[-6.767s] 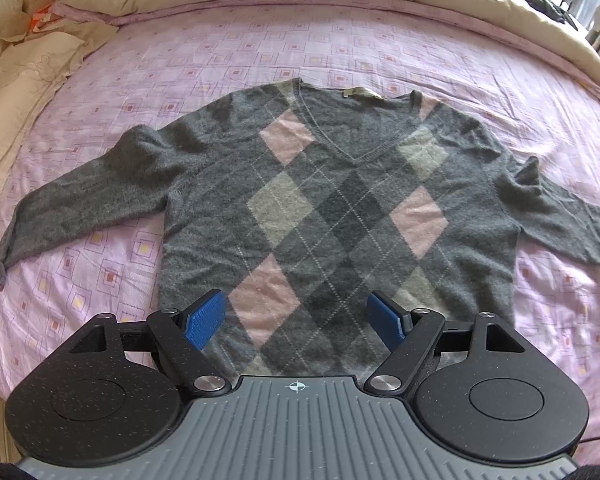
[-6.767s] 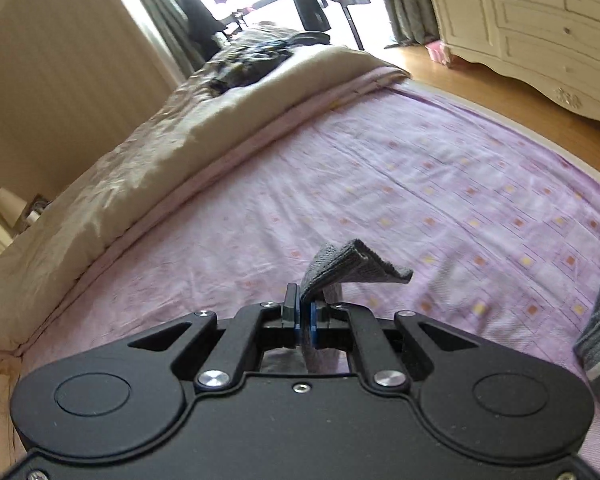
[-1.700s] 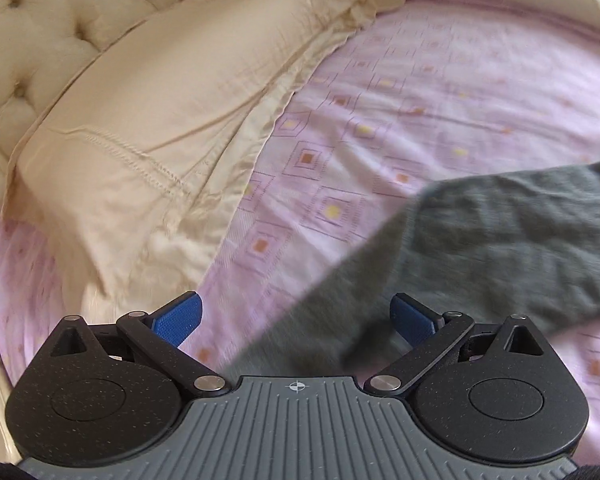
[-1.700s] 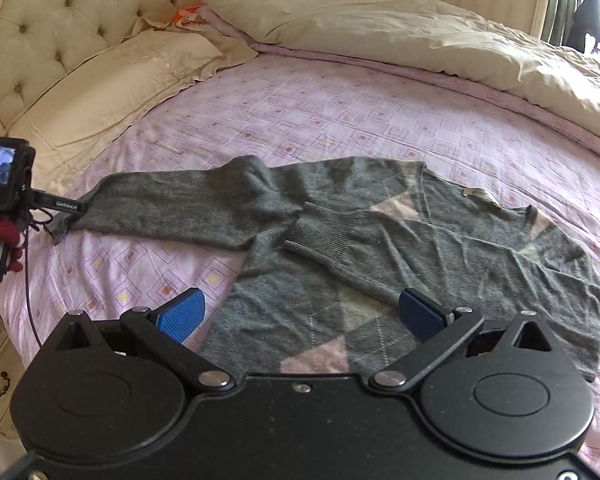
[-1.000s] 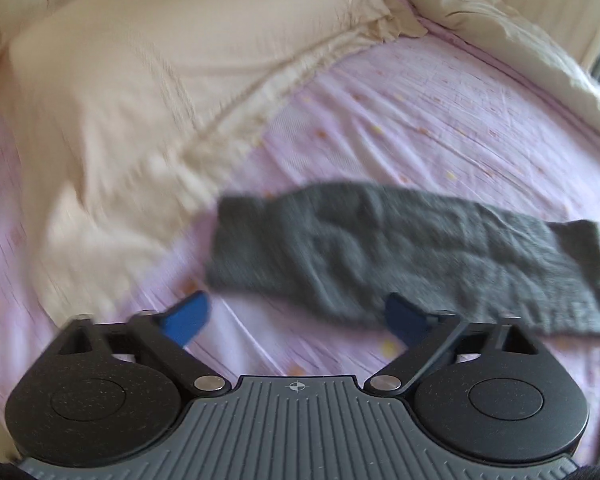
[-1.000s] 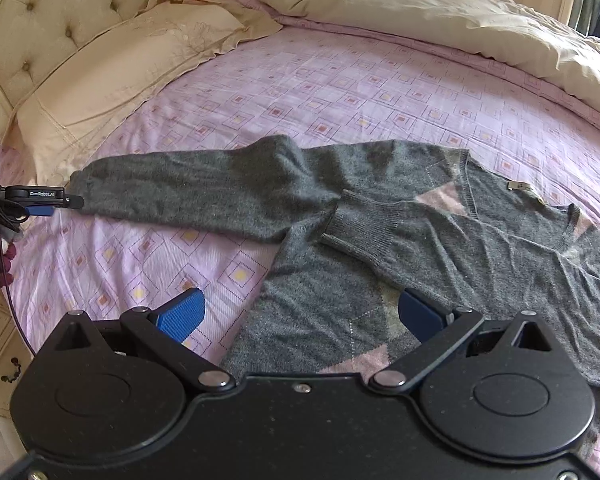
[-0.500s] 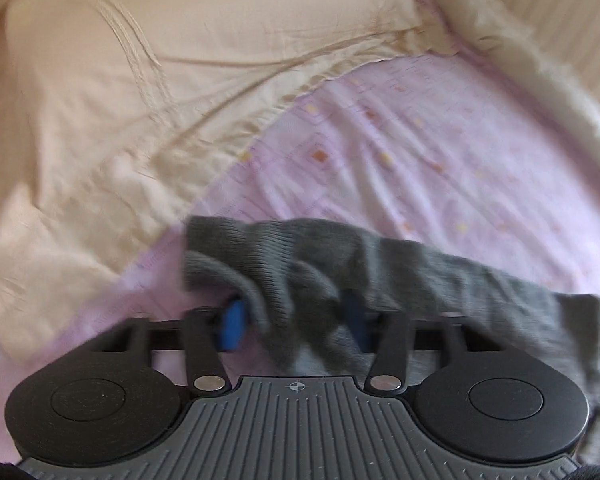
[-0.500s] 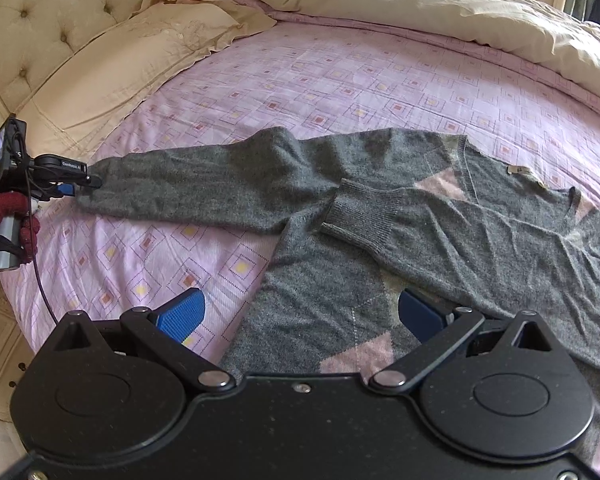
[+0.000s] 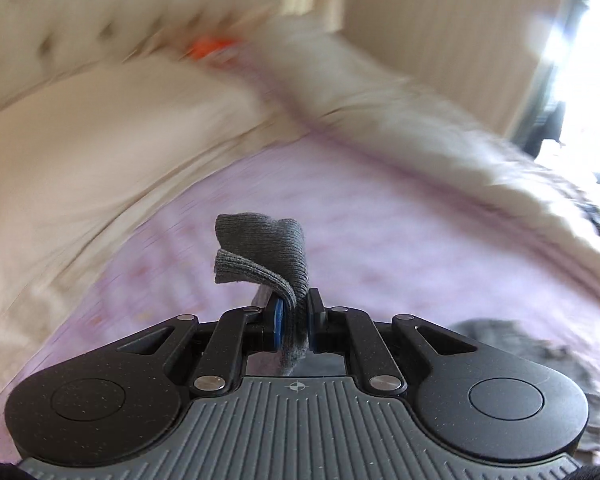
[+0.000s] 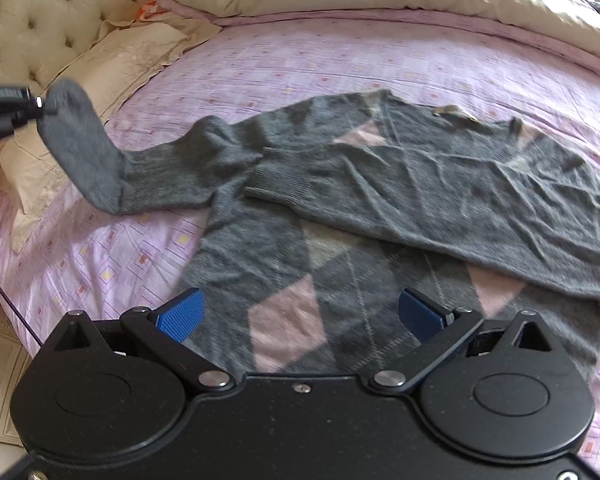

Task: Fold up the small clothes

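- The bed with the lilac patterned sheet [image 10: 284,60] is smeared by motion blur in the left wrist view.
- The grey argyle knit sweater [image 10: 380,216] lies flat mid-bed, its hem hidden behind the wide-open, empty right gripper [image 10: 300,314].
- Its grey ribbed sleeve cuff [image 9: 268,252], flat half a second ago, is now raised at 9 o'clock, clamped by the left gripper [image 9: 294,320].

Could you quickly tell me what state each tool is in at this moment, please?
Left tool: closed, gripping the cuff of the grey sweater's sleeve, lifted off the bed.
Right tool: open, holding nothing, above the sweater.
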A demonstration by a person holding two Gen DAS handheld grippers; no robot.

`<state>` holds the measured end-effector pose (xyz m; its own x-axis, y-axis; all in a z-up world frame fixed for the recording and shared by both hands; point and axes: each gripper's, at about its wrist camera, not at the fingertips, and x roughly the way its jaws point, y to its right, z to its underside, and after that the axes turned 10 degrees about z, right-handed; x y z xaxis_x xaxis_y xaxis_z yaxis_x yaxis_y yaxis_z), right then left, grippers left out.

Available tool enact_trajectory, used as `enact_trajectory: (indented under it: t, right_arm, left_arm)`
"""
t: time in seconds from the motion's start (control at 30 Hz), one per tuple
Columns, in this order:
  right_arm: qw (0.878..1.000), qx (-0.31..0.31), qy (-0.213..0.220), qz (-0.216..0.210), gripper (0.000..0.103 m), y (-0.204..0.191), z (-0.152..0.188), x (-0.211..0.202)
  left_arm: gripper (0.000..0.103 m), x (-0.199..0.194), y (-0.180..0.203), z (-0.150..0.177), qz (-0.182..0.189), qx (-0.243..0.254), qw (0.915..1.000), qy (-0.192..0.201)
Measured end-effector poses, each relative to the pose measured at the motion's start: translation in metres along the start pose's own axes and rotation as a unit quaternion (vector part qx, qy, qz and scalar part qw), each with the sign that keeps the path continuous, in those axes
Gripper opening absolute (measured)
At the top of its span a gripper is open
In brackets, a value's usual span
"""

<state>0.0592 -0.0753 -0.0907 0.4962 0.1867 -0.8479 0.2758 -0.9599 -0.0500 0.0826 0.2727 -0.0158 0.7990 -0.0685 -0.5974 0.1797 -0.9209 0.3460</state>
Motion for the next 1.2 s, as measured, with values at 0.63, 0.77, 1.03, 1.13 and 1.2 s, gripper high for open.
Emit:
enact_trajectory:
  t: [0.63,0.77,1.03,1.13,1.2]
  right_arm:
    - [0.995,0.091,0.004,0.025,0.103,0.137,0.047,-0.027]
    - [0.993,0.109,0.002,0.034,0.103,0.154,0.054,-0.027]
    - [0.989,0.136,0.002,0.048,0.103,0.170,0.050,-0.018]
    - [0.988,0.142,0.007,0.053,0.103,0.172,0.041,-0.012]
    - [0.988,0.147,0.010,0.053,0.103,0.174,0.032,-0.008]
  left_arm:
    - [0.011,0.105,0.331,0.075,0.249,0.120,0.9590,-0.062]
    - [0.022,0.132,0.356,0.107,0.250,0.148,0.9497,-0.118]
    - [0.046,0.129,0.343,0.130,0.236,0.211,0.9368,-0.149]
    - [0.046,0.133,0.316,0.132,0.202,0.208,0.9431,-0.162]
    - [0.046,0.140,0.294,0.130,0.173,0.201,0.9491,-0.170]
